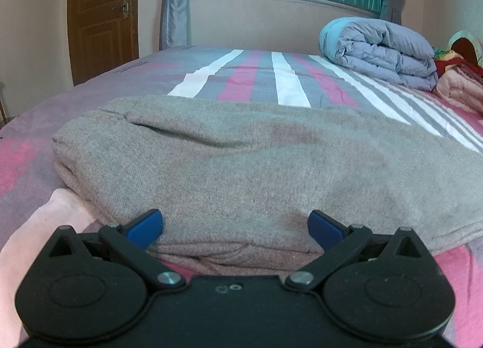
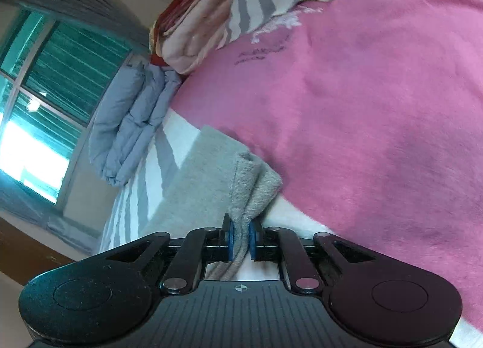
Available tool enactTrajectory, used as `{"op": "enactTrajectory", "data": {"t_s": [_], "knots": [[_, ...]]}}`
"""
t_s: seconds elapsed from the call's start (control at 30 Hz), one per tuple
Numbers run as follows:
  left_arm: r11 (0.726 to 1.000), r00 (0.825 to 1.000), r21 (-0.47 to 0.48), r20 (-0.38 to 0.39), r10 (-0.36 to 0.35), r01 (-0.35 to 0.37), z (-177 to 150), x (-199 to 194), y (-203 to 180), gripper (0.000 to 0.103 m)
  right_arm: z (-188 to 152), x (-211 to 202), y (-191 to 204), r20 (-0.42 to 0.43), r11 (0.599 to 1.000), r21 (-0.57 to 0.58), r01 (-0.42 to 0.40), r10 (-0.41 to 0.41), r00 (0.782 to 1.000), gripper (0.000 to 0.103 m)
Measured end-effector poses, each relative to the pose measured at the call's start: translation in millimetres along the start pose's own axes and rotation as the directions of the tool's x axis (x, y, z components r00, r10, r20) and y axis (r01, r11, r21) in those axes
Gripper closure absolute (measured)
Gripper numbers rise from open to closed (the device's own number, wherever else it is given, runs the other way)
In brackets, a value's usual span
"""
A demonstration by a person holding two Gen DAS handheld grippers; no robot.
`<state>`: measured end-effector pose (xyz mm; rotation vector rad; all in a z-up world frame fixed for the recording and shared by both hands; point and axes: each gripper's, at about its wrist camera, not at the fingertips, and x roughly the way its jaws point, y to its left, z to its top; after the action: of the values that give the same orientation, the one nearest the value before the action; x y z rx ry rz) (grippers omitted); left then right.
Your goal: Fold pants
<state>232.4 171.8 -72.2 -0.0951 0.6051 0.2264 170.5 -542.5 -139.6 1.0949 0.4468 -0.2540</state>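
Two grippers — left gripper (image 1: 235,228) wide before grey pants (image 1: 241,160), right gripper (image 2: 240,240) pinching them — folded duvet (image 1: 383,49) beyond.

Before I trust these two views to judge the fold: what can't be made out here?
- Left wrist view: the near edge of the gray pants disappears behind the open left gripper; their right end is cut by the frame.
- Right wrist view: the right gripper pinches a bunched corner; the rest runs out of sight.
- Print on the pink bedsheet is too blurred to read.

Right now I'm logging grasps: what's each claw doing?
Left claw: open, straddling the edge of the grey pants, not gripping.
Right claw: closed on a bunched edge of the pants.
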Motion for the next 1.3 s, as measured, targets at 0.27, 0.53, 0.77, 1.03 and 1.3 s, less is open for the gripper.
{"op": "enactTrajectory", "data": {"t_s": [0.27, 0.53, 0.77, 1.03, 1.3], "knots": [[0.985, 0.998, -0.165, 0.043, -0.043, 0.050, 28.3, -30.3, 19.1, 0.006, -20.1, -13.9, 96.8, 0.016, 0.965, -0.250, -0.079, 0.085, 0.996, 0.094], [0.976, 0.997, -0.209, -0.034, -0.064, 0.055, 13.8, -39.7, 53.4, 0.006, -117.7, 8.1, 227.5, -0.114, 0.850, -0.463, -0.251, 0.224, 0.968, 0.094], [0.963, 0.994, -0.260, -0.066, -0.085, 0.065, -6.4, -48.9, 76.7, 0.006, -279.3, 46.9, 292.4, -0.387, 0.684, -0.617, -0.389, 0.167, 0.907, 0.094], [0.957, 0.992, -0.277, -0.069, -0.103, 0.080, -11.4, -52.2, 86.2, 0.006, -381.5, 13.9, 298.3, -0.492, 0.430, -0.751, -0.501, 0.142, 0.859, 0.047], [0.956, 0.992, -0.279, -0.066, -0.112, 0.089, -10.2, -45.5, 71.8, 0.006, -324.2, 45.5, 301.2, -0.375, 0.689, -0.623, -0.370, 0.152, 0.915, 0.076]]}}
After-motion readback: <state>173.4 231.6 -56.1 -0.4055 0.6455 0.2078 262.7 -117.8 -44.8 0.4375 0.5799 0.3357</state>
